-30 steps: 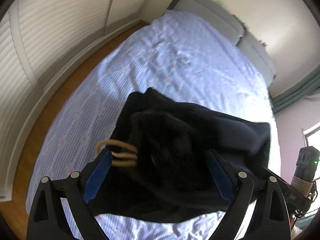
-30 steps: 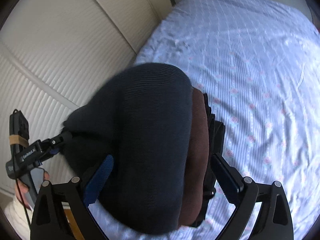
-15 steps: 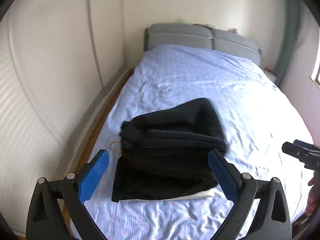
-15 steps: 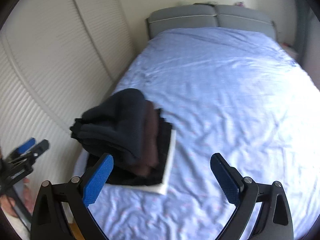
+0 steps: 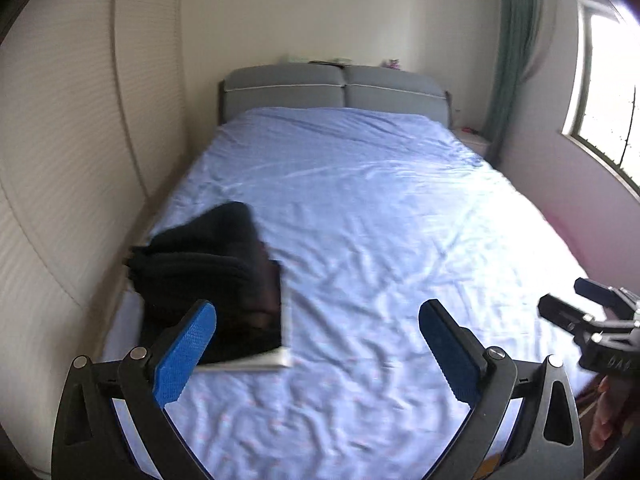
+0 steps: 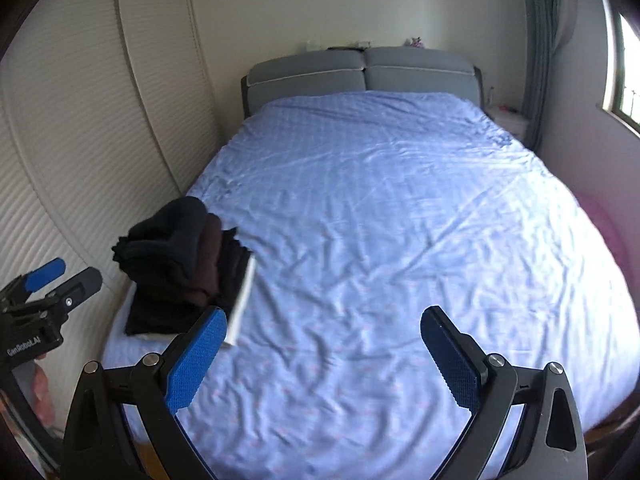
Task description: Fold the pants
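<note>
A stack of folded dark clothes [image 5: 208, 276], with the dark pants on top, lies on the near left part of the bed; in the right wrist view [image 6: 180, 264] it shows a navy piece, a brown piece and a white one at the bottom. My left gripper [image 5: 316, 344] is open and empty, held back from the stack. My right gripper [image 6: 320, 352] is open and empty above the bed's near edge. Each gripper shows in the other's view, the right one at the right edge [image 5: 592, 320] and the left one at the left edge [image 6: 44, 300].
The bed [image 6: 400, 220] has a light blue sheet and a grey headboard [image 6: 360, 72]. White slatted closet doors [image 6: 80, 120] stand close along the left. A window [image 5: 608, 92] and a green curtain [image 5: 508, 60] are on the right.
Both grippers have pulled back from the stack and swung toward the bed's length. The pants, held a second ago, now rest on the stack, and both grippers are empty.
</note>
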A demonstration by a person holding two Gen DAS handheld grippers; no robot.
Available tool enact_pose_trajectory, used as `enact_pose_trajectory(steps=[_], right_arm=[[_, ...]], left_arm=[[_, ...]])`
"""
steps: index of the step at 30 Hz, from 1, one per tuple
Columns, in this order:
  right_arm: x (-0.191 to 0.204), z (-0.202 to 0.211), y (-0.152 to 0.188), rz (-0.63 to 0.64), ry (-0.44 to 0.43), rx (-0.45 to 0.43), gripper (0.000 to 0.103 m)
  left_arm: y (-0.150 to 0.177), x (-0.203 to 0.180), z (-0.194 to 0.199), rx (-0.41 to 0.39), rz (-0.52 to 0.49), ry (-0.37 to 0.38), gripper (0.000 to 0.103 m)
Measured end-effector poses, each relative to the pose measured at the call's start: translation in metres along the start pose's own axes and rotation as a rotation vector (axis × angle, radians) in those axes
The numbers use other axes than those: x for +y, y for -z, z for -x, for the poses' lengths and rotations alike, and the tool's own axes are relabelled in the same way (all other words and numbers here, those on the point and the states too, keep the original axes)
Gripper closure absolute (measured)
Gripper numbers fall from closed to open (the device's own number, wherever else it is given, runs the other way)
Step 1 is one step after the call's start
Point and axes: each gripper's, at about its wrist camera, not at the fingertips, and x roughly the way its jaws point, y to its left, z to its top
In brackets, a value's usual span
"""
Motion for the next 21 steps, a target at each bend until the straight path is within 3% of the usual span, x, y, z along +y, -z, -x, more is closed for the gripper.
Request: enact_pose_trajectory(steps=[12,21], right_arm=[[-0.133,0.09,0.036,-0.038,0.032,-0.048,0.004],[-0.181,0.122,0.053,-0.036,0.034,-0.056,0.004]], left_arm=[[0.026,-0.153,0.041,-0.028,-0.048,0.05,0.0],[0.042,-0.208,0.065,-0.051,-0.05,0.066,0.0]])
